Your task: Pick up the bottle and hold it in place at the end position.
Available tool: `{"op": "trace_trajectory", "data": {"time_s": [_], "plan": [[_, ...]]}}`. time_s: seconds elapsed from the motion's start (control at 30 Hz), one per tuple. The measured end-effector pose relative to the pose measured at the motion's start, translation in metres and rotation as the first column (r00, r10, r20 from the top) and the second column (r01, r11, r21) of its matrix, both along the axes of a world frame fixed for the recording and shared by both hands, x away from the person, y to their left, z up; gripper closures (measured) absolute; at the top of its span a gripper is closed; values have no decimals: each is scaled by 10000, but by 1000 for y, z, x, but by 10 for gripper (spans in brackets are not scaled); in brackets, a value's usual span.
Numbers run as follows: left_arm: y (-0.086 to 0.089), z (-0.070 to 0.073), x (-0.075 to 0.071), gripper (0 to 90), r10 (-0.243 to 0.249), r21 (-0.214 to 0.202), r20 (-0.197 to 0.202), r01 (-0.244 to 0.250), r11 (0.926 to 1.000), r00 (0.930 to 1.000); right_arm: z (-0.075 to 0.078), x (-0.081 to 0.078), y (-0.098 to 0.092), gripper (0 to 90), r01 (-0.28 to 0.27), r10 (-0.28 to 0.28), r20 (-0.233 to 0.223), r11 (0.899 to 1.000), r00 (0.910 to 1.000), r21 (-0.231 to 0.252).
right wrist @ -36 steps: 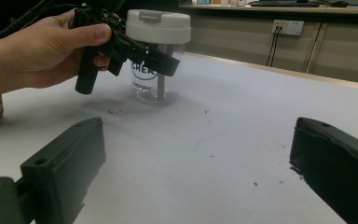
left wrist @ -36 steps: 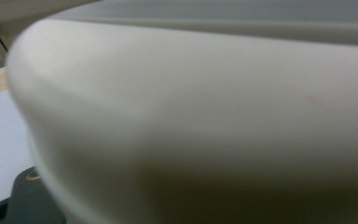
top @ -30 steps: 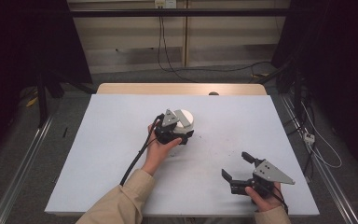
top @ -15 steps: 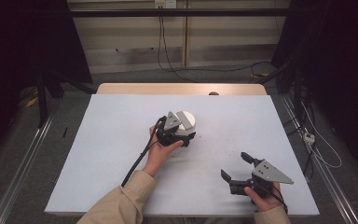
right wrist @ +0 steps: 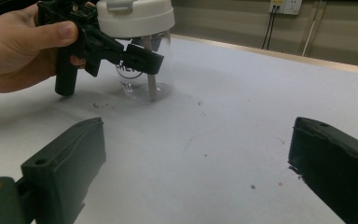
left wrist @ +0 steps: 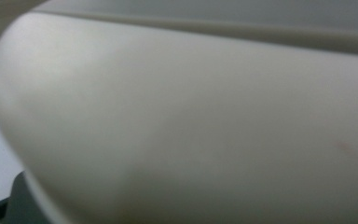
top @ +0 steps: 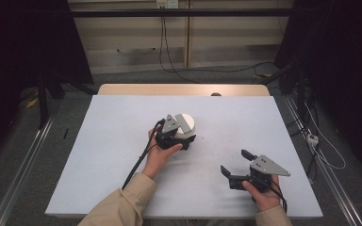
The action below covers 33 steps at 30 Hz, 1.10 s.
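A clear jar (right wrist: 144,79) with a white lid (top: 185,123) stands at the table's middle. My left gripper (top: 187,140) is held by a hand against the jar's near side, just under the lid (right wrist: 137,16). Its black jaws look drawn together, and I cannot see anything between them. In the left gripper view the white lid (left wrist: 191,116) is very close and blurred. My right gripper (top: 234,161) rests near the front right of the table, well apart from the jar. Its jaws stand wide open with bare table between them (right wrist: 196,154).
The white table top (top: 113,155) carries a few dark specks in front of the jar. A wooden strip (top: 136,89) runs along its far edge, with cables and a wall socket behind. Metal rails (top: 23,160) flank the table on the floor.
The right gripper has edged slightly away from the table's front edge. The left gripper and the jar have stayed where they were.
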<state>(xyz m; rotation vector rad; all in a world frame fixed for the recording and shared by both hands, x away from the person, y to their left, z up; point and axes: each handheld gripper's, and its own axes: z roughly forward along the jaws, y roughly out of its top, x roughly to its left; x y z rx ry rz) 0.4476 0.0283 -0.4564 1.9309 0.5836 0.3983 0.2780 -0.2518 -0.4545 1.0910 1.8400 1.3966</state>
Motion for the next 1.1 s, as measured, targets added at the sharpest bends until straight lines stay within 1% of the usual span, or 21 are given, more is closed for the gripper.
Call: {"op": "trace_trajectory", "data": {"time_s": [0.1,0.2,0.23,0.3,0.33,0.37,0.43,0.53,0.57,0.63,0.7,0.97,1.03,1.1], "plan": [[1,1,0,181,47,81,5,-47,10000,10000,3,4,2,35,-47,47,39,10000,10000,23],[2,1,-1,157,74,425,26,-75,9991,10000,6,6,4,35,-73,73,70,10000,9999,27],[2,0,-2,140,70,483,-11,-70,9988,10000,6,6,4,35,-99,98,67,9999,9999,43],[4,0,-3,130,47,441,-140,-41,9990,9999,7,7,4,35,-117,116,46,9999,9999,112],[5,0,-3,132,60,574,-68,-56,9983,10000,7,7,5,35,-135,135,40,9999,9999,95],[5,0,-4,133,127,527,-158,-118,9985,9998,7,7,5,35,-170,170,30,9998,9999,78],[7,2,-4,167,78,510,-95,-73,9987,9999,7,8,6,35,-175,174,20,9998,9998,69],[6,1,-3,178,22,511,-52,-20,9987,10000,8,10,9,35,-228,227,43,9997,9997,30],[6,1,-3,177,92,553,40,-94,9984,9999,9,11,9,35,-257,257,41,9997,9997,22],[7,1,-3,180,45,486,3,-45,9988,10000,9,13,11,36,-259,259,20,9997,9997,9],[7,0,-3,181,-3,357,-132,8,9994,9999,10,14,13,37,-266,266,-24,9996,9996,37],[7,1,-2,183,-21,389,-123,26,9992,9999,10,21,18,38,-195,195,-107,9998,9998,73],[7,0,-2,183,-23,369,-184,30,9993,9998,10,22,19,40,-218,219,-158,9997,9996,99],[8,1,-2,183,-18,413,-130,24,9991,9999,9,22,20,41,-243,246,-199,9996,9995,108]]}}
